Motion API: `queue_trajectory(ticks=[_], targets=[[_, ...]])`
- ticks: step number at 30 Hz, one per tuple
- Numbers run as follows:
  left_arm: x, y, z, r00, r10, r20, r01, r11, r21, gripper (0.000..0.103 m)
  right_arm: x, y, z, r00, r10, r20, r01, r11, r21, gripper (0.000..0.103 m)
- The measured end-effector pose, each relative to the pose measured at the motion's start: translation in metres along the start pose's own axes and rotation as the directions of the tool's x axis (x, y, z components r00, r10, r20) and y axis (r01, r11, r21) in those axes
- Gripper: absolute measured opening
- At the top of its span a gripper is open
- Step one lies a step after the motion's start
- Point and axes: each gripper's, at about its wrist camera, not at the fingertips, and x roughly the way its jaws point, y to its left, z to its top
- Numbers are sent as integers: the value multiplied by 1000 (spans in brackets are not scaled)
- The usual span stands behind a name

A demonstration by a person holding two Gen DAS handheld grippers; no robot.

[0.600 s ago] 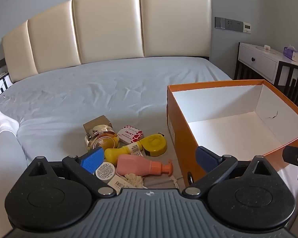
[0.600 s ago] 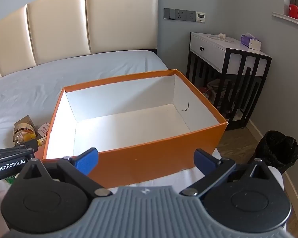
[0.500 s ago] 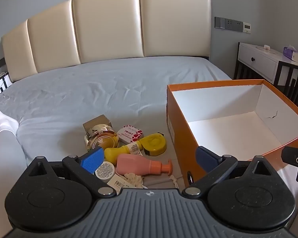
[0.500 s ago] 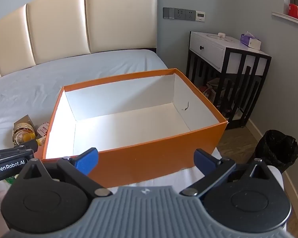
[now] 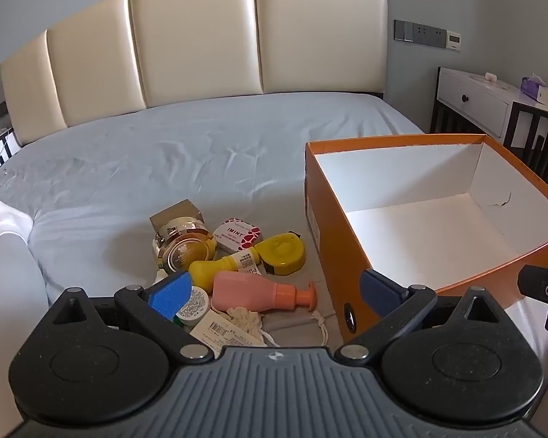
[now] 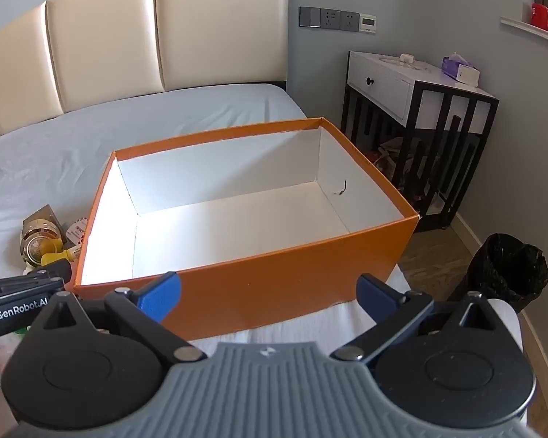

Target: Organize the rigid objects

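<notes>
Reaching carelessly, we could dent the empty orange box [image 6: 274,284] on the bed [image 5: 164,153]. Both the left gripper [image 5: 274,288] and right gripper [image 6: 270,288] gape, holding nothing. Beside the box, the pink bottle [image 5: 252,291] could roll, jostling the 1 gold jar [image 5: 184,246].

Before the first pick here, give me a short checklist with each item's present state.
1. Left tongs open, nothing between them: ok.
2. Right tongs open, nothing between them: ok.
3. Orange box open-topped and empty, ready to take things: ok.
4. Pile in front of the left tongs: pink bottle, yellow tape measure, gold jar, mint tin: ok.
5. Things apart enough for a clean grasp: not ok; they crowd and overlap, and the yellow bottle lies against the jar and pink bottle.
6. Cloth pouch with cord by the pink bottle, free of it: cannot tell.
</notes>
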Motion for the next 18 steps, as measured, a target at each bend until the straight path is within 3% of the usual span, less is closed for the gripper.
queue_trajectory(ticks=[18], targets=[[-1, 0, 1, 1000, -6, -11, 6, 1000, 12, 103, 4, -1, 0, 1000, -5, -30, 5, 1000, 12, 100]])
